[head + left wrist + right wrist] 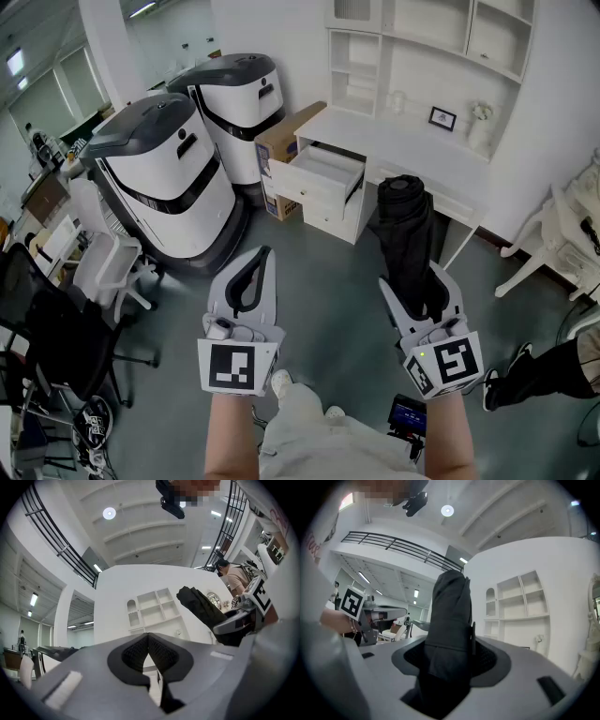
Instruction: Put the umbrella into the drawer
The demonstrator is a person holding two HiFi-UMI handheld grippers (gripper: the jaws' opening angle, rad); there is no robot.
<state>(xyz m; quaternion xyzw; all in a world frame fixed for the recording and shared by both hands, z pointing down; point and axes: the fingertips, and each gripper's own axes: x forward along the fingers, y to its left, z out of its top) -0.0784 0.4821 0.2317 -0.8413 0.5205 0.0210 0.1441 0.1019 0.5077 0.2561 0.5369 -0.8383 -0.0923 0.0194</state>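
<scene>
Right gripper [419,289] clamps the folded umbrella [405,225] near its lower end, held upright, well apart from the open drawer [328,167] — left gripper [255,267] closed, empty. Likely light, soft fabric over a stiff core — best gripped mid-body

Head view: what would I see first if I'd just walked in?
Probably the black folded umbrella, clamped in the right gripper and sticking out towards the furniture, right of the middle. Just beyond it, the white desk has a drawer pulled open. Two big white-and-grey machines stand side by side at the left.
</scene>
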